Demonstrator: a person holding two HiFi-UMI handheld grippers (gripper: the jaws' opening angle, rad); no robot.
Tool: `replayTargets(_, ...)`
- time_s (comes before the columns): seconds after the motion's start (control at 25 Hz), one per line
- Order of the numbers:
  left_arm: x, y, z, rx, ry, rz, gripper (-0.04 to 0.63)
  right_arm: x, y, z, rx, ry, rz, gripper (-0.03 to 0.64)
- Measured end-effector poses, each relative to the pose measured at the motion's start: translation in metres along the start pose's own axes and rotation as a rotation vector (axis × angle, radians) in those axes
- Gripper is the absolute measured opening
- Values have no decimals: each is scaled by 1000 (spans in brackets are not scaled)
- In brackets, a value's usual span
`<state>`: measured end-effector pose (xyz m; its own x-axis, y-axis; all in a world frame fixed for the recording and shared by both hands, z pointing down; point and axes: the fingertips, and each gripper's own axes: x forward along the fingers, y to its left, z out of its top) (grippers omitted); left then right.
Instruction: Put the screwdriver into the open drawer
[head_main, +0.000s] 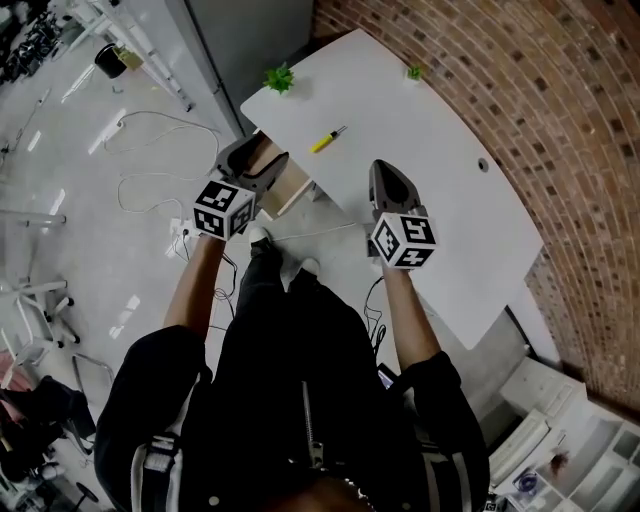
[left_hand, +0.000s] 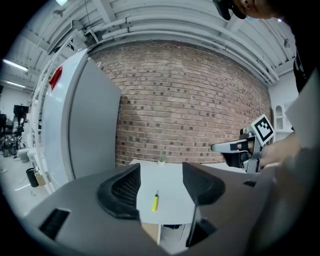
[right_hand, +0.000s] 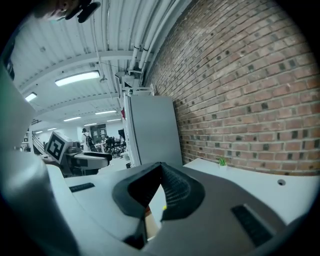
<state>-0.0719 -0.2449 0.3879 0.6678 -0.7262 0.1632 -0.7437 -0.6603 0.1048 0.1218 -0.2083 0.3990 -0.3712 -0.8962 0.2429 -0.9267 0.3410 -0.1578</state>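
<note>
A yellow screwdriver (head_main: 327, 140) lies on the white table (head_main: 440, 200), near its left edge. It shows small and far between the left jaws as the screwdriver (left_hand: 155, 202). Below that table edge, a tan open drawer (head_main: 291, 189) sticks out. My left gripper (head_main: 258, 160) hovers over the drawer, short of the screwdriver, open and empty (left_hand: 161, 172). My right gripper (head_main: 384, 172) hangs over the table's near part, to the right of the screwdriver. Its jaws meet at the tip (right_hand: 160, 166) with nothing held.
Two small green plants (head_main: 280, 78) (head_main: 414, 72) stand at the table's far end. A brick wall (head_main: 560, 120) runs along the right side. A grey cabinet (left_hand: 85, 125) stands left of the table. Cables (head_main: 150, 180) lie on the floor at left.
</note>
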Motion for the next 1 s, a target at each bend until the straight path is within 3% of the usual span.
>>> replayTargets(0.36,55,16,-22,2,86,-81,288,7,-16,-10,23,11,-70,8)
replayTargets(0.76,134,12,-99,-39,319,-175,277,-32,-58,-46,94,65,-232,8)
replayTargets(1.0,177,10,-159,17,496,-232,265,-64,-80,-65,140,87,-338,8)
